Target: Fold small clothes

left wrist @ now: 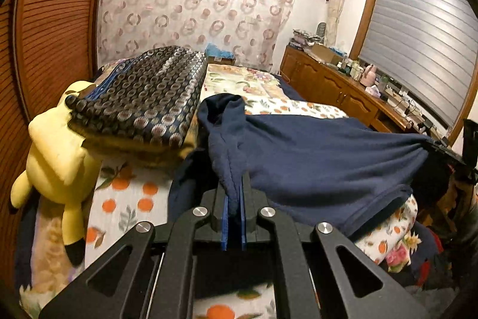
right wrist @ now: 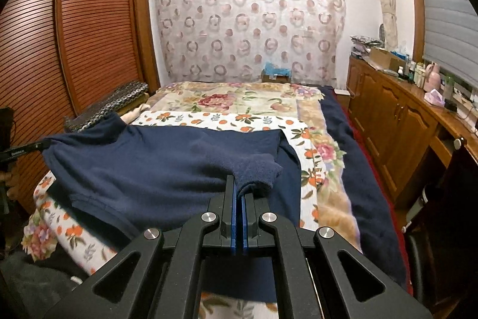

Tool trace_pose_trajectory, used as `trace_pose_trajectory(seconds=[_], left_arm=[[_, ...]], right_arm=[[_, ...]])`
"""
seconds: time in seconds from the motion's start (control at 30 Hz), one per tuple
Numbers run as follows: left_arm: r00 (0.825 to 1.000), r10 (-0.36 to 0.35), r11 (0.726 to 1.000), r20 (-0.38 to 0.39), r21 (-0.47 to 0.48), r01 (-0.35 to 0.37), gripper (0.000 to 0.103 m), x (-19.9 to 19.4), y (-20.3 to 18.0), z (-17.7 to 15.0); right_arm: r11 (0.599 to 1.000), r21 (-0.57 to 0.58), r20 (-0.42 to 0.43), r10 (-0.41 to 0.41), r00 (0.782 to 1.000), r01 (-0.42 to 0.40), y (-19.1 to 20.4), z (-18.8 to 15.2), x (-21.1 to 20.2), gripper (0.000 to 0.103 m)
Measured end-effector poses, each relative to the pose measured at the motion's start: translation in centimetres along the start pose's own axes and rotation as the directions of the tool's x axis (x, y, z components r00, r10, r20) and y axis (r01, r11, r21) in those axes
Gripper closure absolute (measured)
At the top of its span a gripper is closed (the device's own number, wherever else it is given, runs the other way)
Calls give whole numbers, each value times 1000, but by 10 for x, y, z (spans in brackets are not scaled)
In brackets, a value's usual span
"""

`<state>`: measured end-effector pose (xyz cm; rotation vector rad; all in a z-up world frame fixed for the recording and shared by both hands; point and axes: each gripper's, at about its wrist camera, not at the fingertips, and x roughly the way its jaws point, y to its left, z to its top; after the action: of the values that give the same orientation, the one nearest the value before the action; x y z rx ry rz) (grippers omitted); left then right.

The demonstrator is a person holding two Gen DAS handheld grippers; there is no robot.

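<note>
Holding: your left claw (left wrist: 234,196) and right claw (right wrist: 239,193) each pinch a bunched edge of the navy garment (right wrist: 149,163).
Reason: stretched between them above the bed (right wrist: 239,100), likely ready for folding.

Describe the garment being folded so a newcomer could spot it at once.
Start at the bed with its flower-and-orange bedspread. Across its near end stretches a navy top, pinched at either end by the left hand-held gripper and right hand-held gripper. It is the only plain dark piece lifted above the patterned bedding.
</note>
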<state>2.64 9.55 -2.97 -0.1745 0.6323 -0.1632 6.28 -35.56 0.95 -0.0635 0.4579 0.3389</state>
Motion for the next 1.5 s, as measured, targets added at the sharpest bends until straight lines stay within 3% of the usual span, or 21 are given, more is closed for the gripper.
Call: trace_pose_trajectory(seconds=[0.07, 0.2, 0.4, 0.53, 0.73, 0.93, 1.17, 1.33, 1.37, 1.43, 1.5], left_arm=[[998, 56, 997, -33, 47, -54, 96, 7, -3, -14], [991, 67, 998, -118, 4, -67, 96, 28, 9, -35], [984, 86, 996, -156, 4, -86, 90, 36, 9, -47], [983, 114, 993, -141, 14, -113, 74, 33, 7, -49], [986, 114, 993, -122, 12, -114, 64, 29, 9, -47], [985, 125, 992, -117, 26, -123, 64, 29, 8, -45], [984, 135, 991, -113, 32, -132, 64, 29, 7, -42], [980, 144, 989, -136, 49, -138, 59, 35, 9, -43], [978, 149, 988, -143, 51, -143, 57, 37, 10, -44], [975, 157, 987, -156, 53, -150, 37, 41, 12, -46], [975, 151, 988, -165, 47, -145, 25, 43, 16, -49]], right_arm=[[1000, -22, -15, -8, 1000, 8, 1, -5, -2, 101], [1000, 19, -107, -12, 994, 14, -9, -25, 25, 101], [999, 19, -173, -40, 984, 44, -11, -35, 50, 101], [997, -14, -168, -73, 983, 72, 2, -30, 49, 89], [995, -44, -156, -95, 983, 89, 12, -15, 50, 66], [997, -32, -102, -72, 992, 70, 22, -7, 47, 44], [999, -35, -112, -5, 994, 1, 38, -17, 66, 39], [996, -47, -164, 60, 985, -69, 53, -26, 101, 39], [996, -47, -178, 71, 981, -81, 55, -27, 109, 39], [994, -47, -202, 89, 975, -101, 60, -29, 124, 39], [994, -47, -217, 91, 972, -103, 66, -31, 136, 39]])
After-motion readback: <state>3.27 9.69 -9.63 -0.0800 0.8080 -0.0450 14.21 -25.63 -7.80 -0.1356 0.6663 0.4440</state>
